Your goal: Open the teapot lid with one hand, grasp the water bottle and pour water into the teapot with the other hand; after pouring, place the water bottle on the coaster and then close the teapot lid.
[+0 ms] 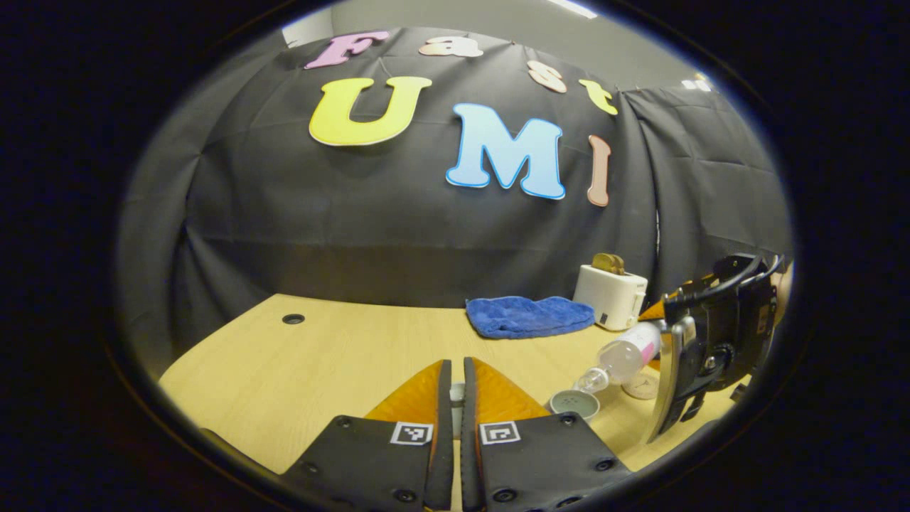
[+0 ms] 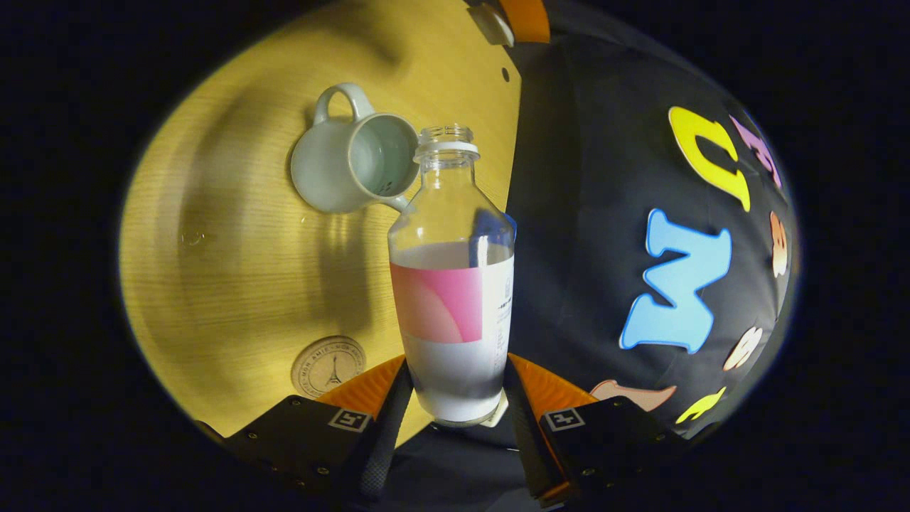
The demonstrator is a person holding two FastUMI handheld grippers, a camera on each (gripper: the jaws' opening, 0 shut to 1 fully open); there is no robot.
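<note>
Both fingers of the right gripper (image 2: 455, 405) clamped the water bottle (image 2: 453, 284), its neck tilted over the open teapot (image 2: 352, 171).

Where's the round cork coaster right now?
In the right gripper view, the round cork coaster lies flat on the wooden table, just left of the right claw, below the pale green teapot.

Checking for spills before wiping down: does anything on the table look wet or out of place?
One small glossy spot, possibly a water drop, lies on the light wooden table near the pale green ceramic teapot in the right gripper view. Nothing else stands out.
</note>
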